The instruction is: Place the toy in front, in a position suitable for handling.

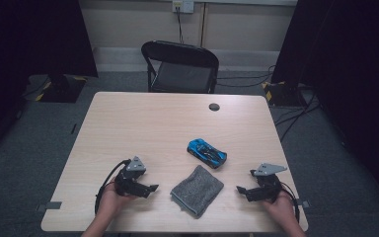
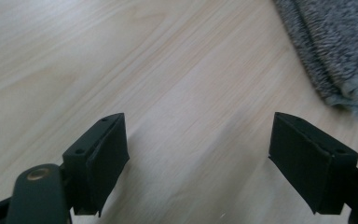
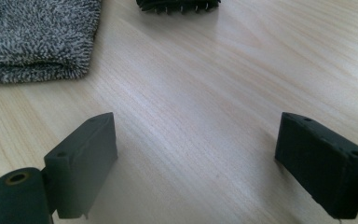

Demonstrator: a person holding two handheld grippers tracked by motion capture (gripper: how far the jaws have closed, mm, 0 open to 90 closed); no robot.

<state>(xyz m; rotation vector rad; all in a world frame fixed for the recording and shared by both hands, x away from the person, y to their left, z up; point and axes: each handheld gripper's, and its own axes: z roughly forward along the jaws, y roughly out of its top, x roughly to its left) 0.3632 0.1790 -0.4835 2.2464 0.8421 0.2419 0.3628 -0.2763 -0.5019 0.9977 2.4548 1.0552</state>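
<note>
Left gripper [image 1: 150, 188] and right gripper [image 1: 240, 189] sit low at the near edge, jaws wide, pointing inward.

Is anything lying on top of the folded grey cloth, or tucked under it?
Nothing lies on the grey cloth; the blue toy car sits apart, beyond it. The cloth rests flat on the table; whatever its folds cover is hidden.

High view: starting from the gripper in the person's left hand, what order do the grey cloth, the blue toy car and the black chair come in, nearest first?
From the left gripper, as the high view shows it:
1. Grey cloth, just to its right near the table's front edge.
2. Blue toy car, farther right and deeper on the table.
3. Black chair, beyond the table's far edge.
</note>
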